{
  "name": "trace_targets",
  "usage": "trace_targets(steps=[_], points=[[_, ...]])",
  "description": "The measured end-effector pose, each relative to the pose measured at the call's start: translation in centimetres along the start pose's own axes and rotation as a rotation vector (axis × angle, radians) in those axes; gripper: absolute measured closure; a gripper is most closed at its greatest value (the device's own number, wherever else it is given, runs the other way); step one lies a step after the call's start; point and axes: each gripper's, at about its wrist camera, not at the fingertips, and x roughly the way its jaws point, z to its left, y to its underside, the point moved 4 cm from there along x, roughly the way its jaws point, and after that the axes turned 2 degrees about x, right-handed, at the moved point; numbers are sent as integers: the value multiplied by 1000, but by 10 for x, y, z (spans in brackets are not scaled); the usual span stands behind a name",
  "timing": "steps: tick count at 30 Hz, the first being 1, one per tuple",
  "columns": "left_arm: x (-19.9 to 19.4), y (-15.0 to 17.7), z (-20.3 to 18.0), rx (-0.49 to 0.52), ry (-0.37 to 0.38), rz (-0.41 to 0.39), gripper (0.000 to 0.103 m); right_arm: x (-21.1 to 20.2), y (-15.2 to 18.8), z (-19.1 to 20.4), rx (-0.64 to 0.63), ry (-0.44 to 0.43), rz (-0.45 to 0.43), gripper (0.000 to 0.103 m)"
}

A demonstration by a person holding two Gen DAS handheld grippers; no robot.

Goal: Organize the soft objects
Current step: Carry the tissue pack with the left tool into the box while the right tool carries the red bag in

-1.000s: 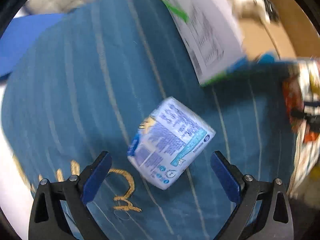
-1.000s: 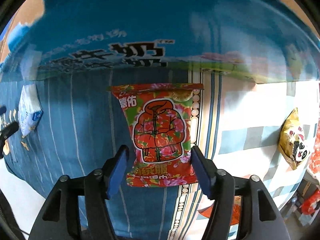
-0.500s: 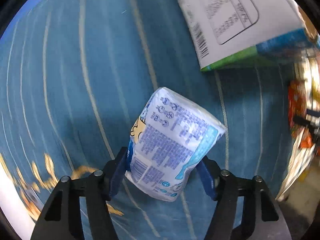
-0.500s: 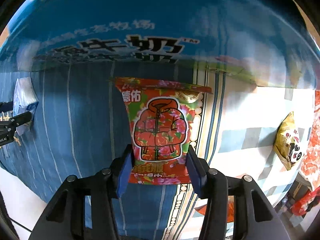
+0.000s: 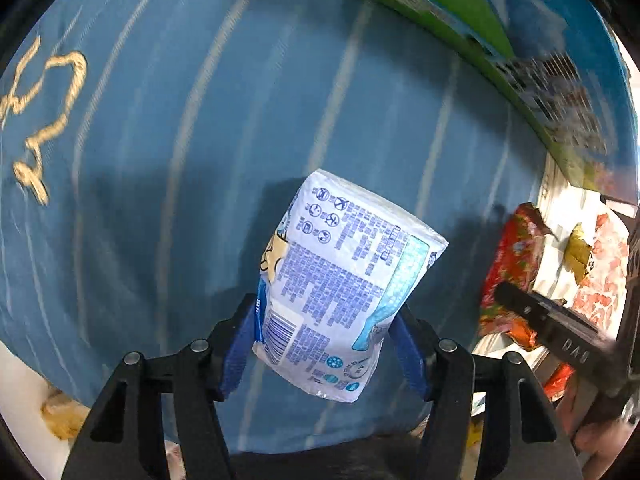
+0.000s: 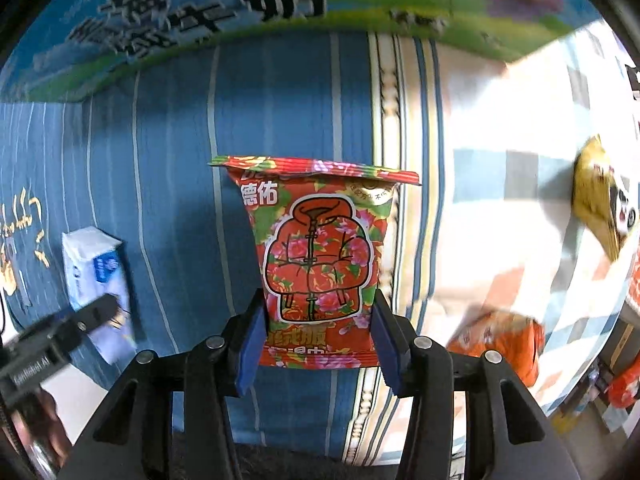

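My left gripper (image 5: 326,336) is shut on a white and blue tissue pack (image 5: 344,280) and holds it above the blue striped cloth (image 5: 160,160). My right gripper (image 6: 318,336) is shut on a red floral snack bag (image 6: 318,256) and holds it above the same cloth (image 6: 180,180). The tissue pack also shows at the left of the right wrist view (image 6: 96,276), with the left gripper's finger in front of it. The snack bag also shows at the right of the left wrist view (image 5: 512,260).
A large blue and green milk carton box (image 6: 240,12) stands at the far side, also in the left wrist view (image 5: 520,52). A yellow panda snack bag (image 6: 604,212) and an orange packet (image 6: 500,340) lie on the checked cloth at the right.
Both grippers have closed on their packs and lifted them off the cloth. The views have swung so that the box sits higher and closer in frame.
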Motion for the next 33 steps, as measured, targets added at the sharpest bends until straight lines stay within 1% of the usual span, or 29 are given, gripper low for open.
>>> trace_targets(steps=[2,4,5,6,8,9,10,11,12,13,14,15,16,18,19,20,21,23,25,28,29,30,33], points=[[6,10,-15,17,-10,-10,42,-2,6,1,-5,7,-4,53],[11,8,-35,53,-44,-14,42,-4,12,2,-11,13,-7,53],[11,4,-39,70,-62,-13,42,-5,13,2,-6,10,-6,53],[15,7,-47,84,-86,-14,39,-5,15,2,-2,10,-5,53],[24,4,-60,119,-135,-19,38,-3,14,7,-3,17,-10,53],[29,6,-64,147,-167,-20,35,-4,9,6,-1,18,-11,52],[39,11,-75,172,-186,-18,34,-4,7,8,-2,21,-11,52],[43,12,-81,209,-212,-14,33,-10,-4,3,0,21,-13,52],[47,3,-84,238,-242,-8,33,-6,-6,4,7,18,-16,51],[52,3,-92,275,-280,-3,32,-6,-9,4,13,14,-14,51],[55,5,-99,301,-306,-3,32,-4,-12,5,21,10,-9,51],[56,6,-102,299,-312,-14,32,-1,-15,3,31,5,-8,51],[56,11,-120,289,-309,-21,32,0,-18,4,35,3,-6,51],[60,16,-126,275,-303,-33,40,2,-22,1,39,3,-6,51],[48,26,-107,270,-301,-38,43,0,-23,2,40,6,-11,51],[36,24,-89,266,-297,-42,49,-1,-24,4,36,17,-16,51],[34,25,-89,254,-290,-49,53,-1,-23,5,34,25,-20,51],[19,24,-66,234,-272,-52,56,-2,-22,11,22,46,-33,53],[10,24,-61,216,-255,-62,56,-8,-20,19,6,64,-45,55],[-16,10,-49,211,-237,-96,57,-16,-10,26,-13,77,-65,56],[-26,12,-50,209,-231,-109,57,-22,-5,27,-18,77,-75,56],[-35,18,-48,212,-225,-122,57,-28,8,29,-20,77,-86,56],[-67,20,-49,224,-201,-155,57,-50,16,30,-30,64,-120,56]])
